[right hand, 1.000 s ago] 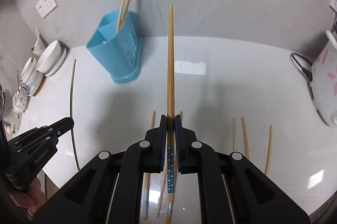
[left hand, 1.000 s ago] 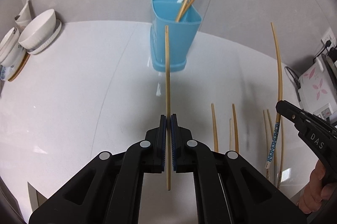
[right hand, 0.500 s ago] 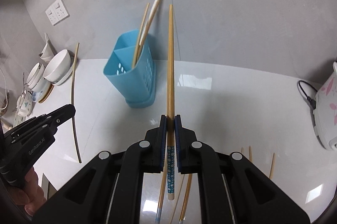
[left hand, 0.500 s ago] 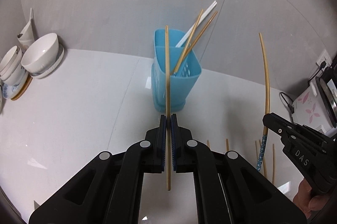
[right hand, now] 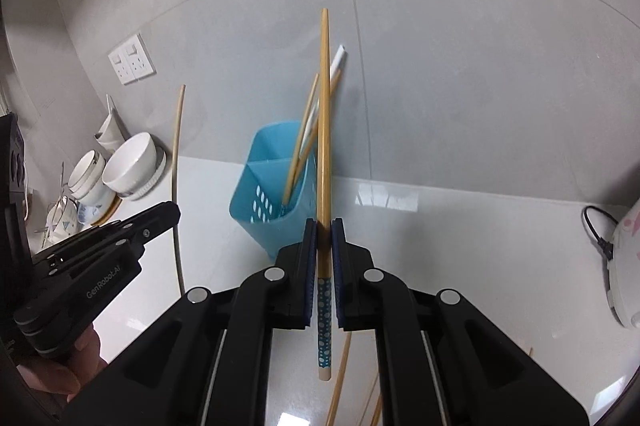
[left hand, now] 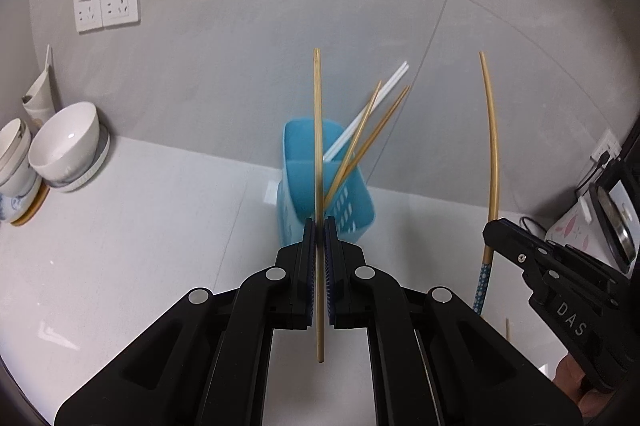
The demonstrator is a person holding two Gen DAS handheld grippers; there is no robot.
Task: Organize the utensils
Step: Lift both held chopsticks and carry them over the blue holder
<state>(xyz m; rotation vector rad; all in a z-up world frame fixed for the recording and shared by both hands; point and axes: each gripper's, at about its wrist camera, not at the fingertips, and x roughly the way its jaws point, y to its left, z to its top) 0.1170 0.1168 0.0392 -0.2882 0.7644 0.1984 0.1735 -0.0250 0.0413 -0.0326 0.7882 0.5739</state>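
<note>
Each gripper carries one chopstick end-up and aimed at the blue holder point(left hand: 326, 181), which stands toward the back edge of the white counter point(left hand: 160, 226), probably so both can drop in beside the sticks already leaning there. The left gripper point(left hand: 319, 226) is clamped shut on a plain chopstick point(left hand: 317, 129). The right gripper point(right hand: 324, 226) is clamped on the blue-dotted chopstick point(right hand: 323, 129); more chopsticks seem to lie near the counter's front edge, mostly hidden.
</note>
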